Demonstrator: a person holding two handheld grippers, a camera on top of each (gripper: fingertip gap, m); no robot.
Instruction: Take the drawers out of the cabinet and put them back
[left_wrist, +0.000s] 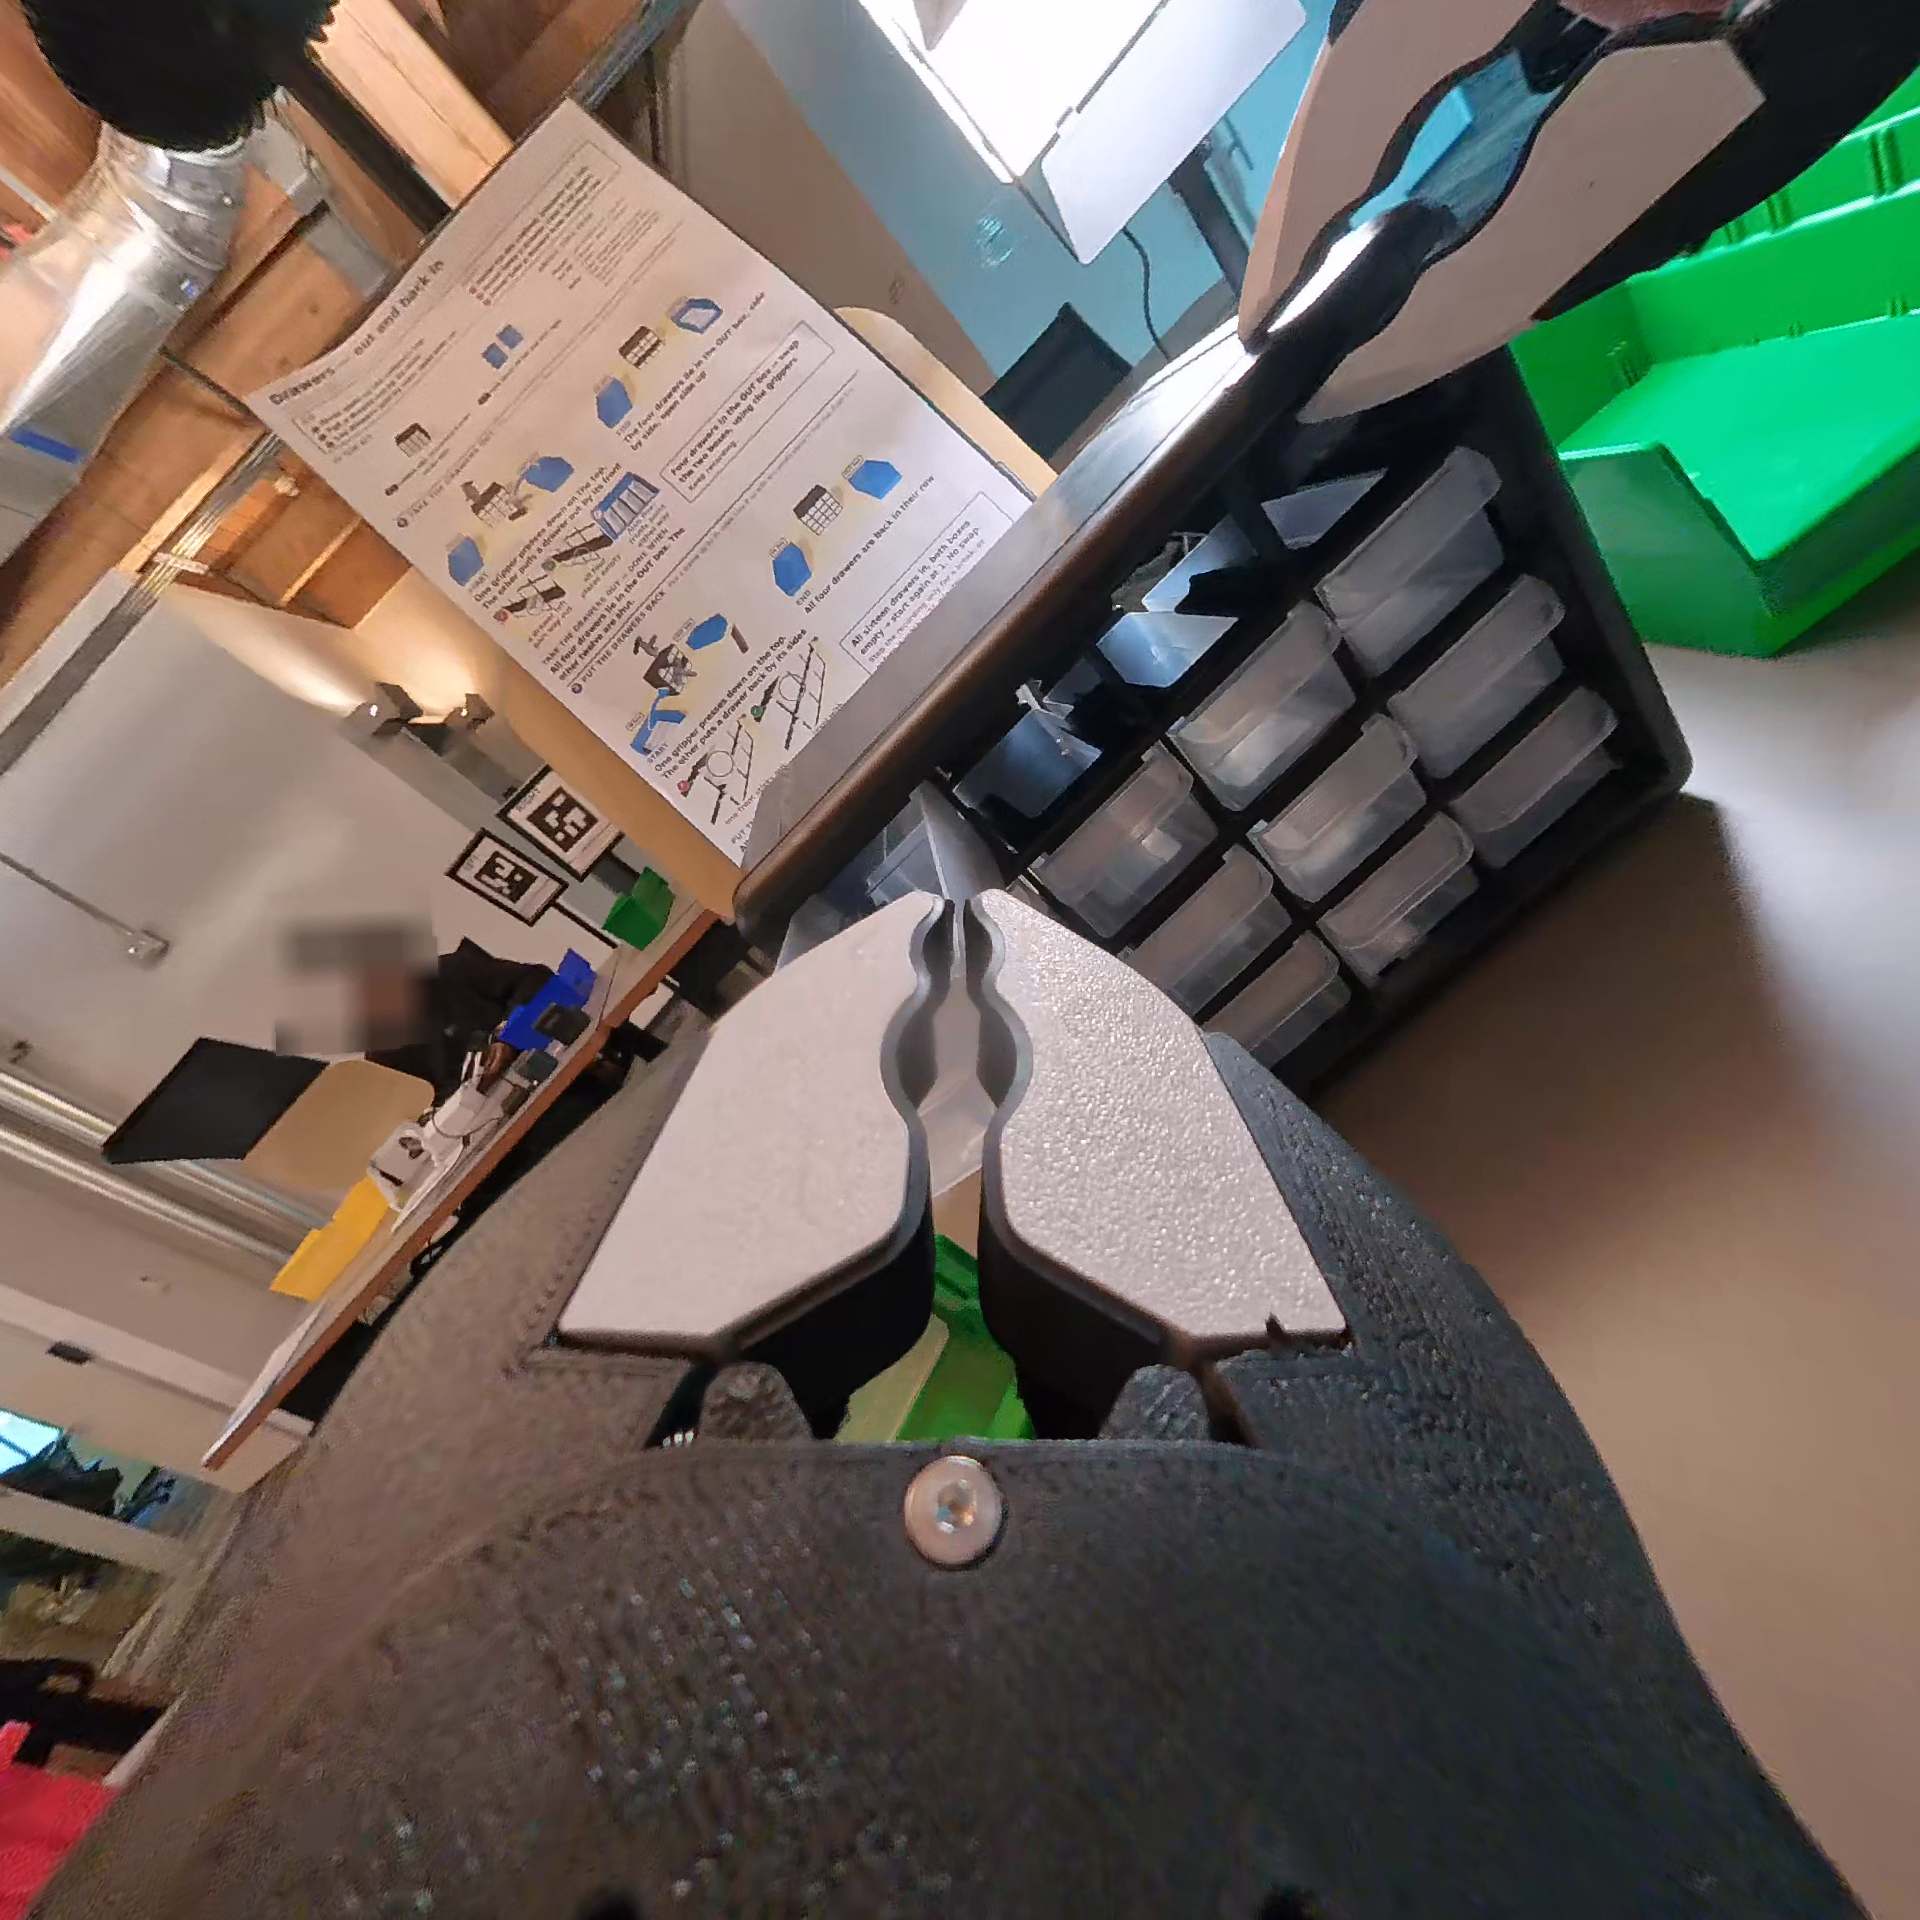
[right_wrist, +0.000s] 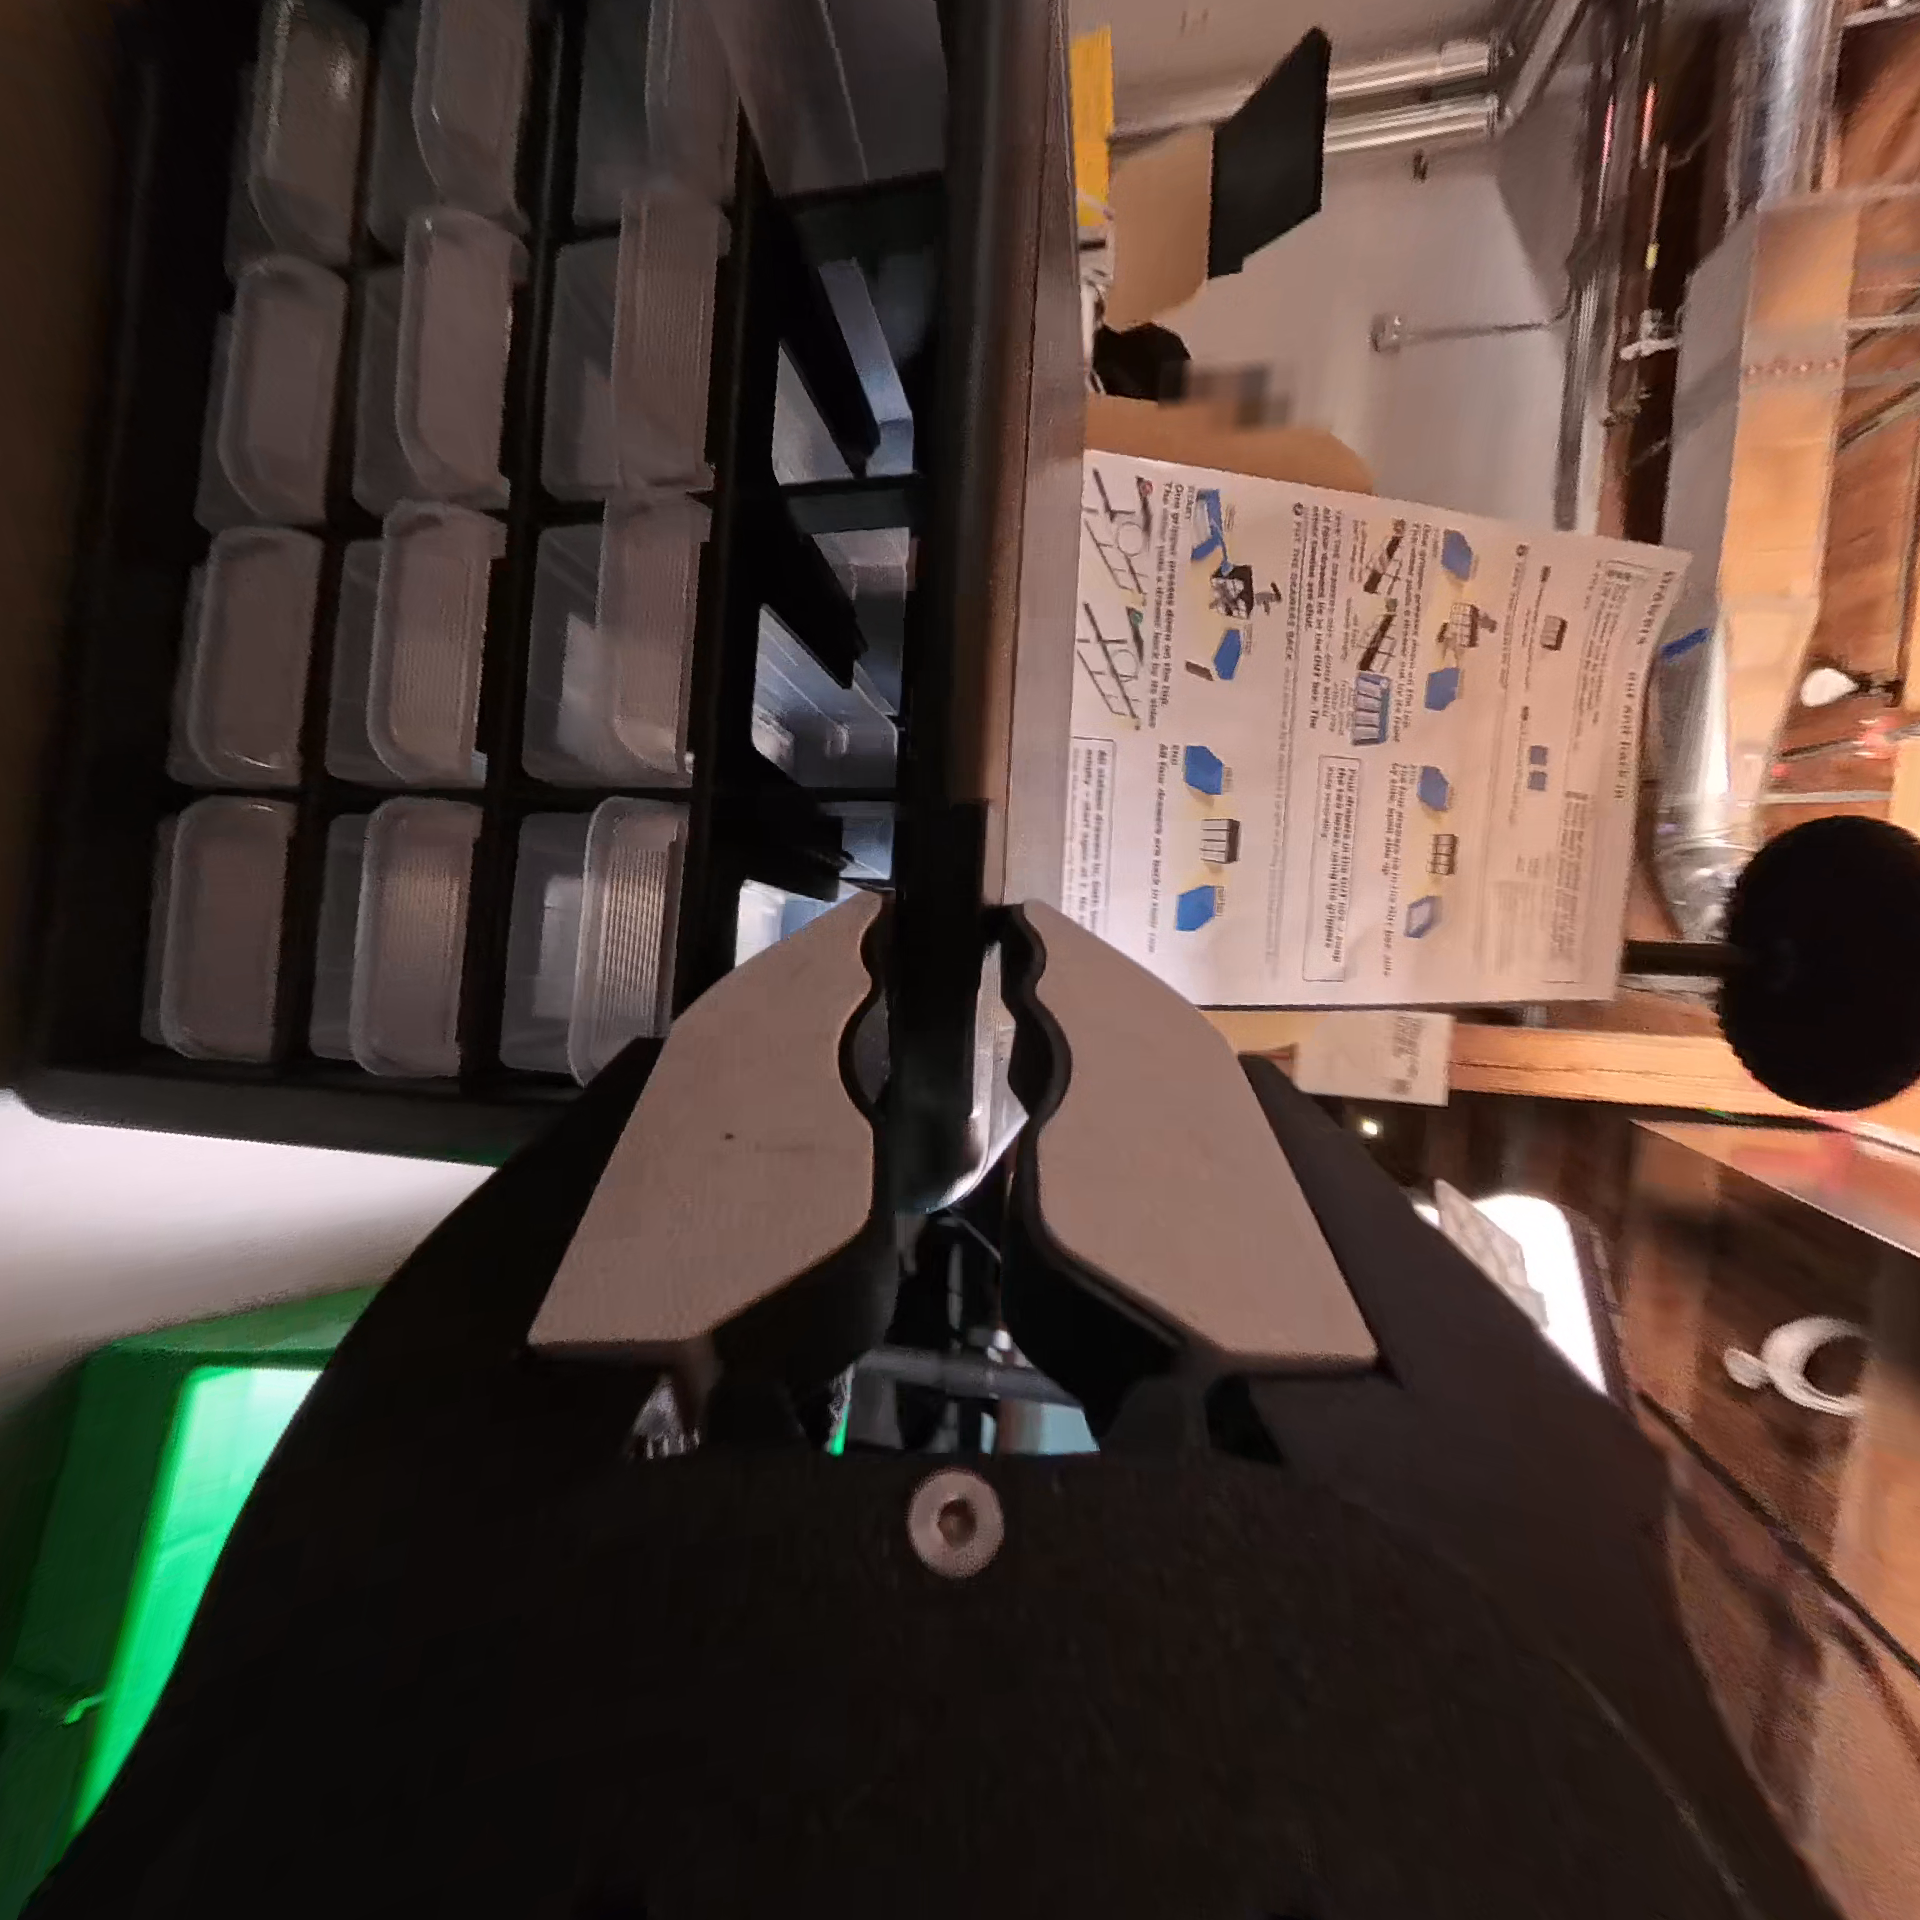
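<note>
Cabinet (left_wrist: 1351, 727) on counter (left_wrist: 1714, 1039), 2 o'clock in left view; top row slots empty, clear drawers (right_wrist: 436, 644) fill the other rows. Right tongs (right_wrist: 940, 935) clamped on cabinet's top edge, steadying it. Left tongs (left_wrist: 958, 914) nearly clenched on a thin clear drawer wall (left_wrist: 951, 862), probably. Drawers likely light, thin, slick plastic, flexy: grip side walls or front lip, gentle squeeze. Green bin (left_wrist: 1766, 436) just beside cabinet.

- Lab/workshop space, looks like a data-collection station
- Exposed wood ceiling joists (left_wrist: 343, 270), silver air ducts (left_wrist: 114, 281) overhead
- Printed instruction sheet (left_wrist: 644, 488) propped behind a black parts cabinet (left_wrist: 1340, 748)
- Fiducial marker tags (left_wrist: 561, 821) on white wall
- Long workbench (left_wrist: 457, 1174) with bins, gear; person seated there
- Green storage bins (left_wrist: 1766, 416) on tabletop
</note>
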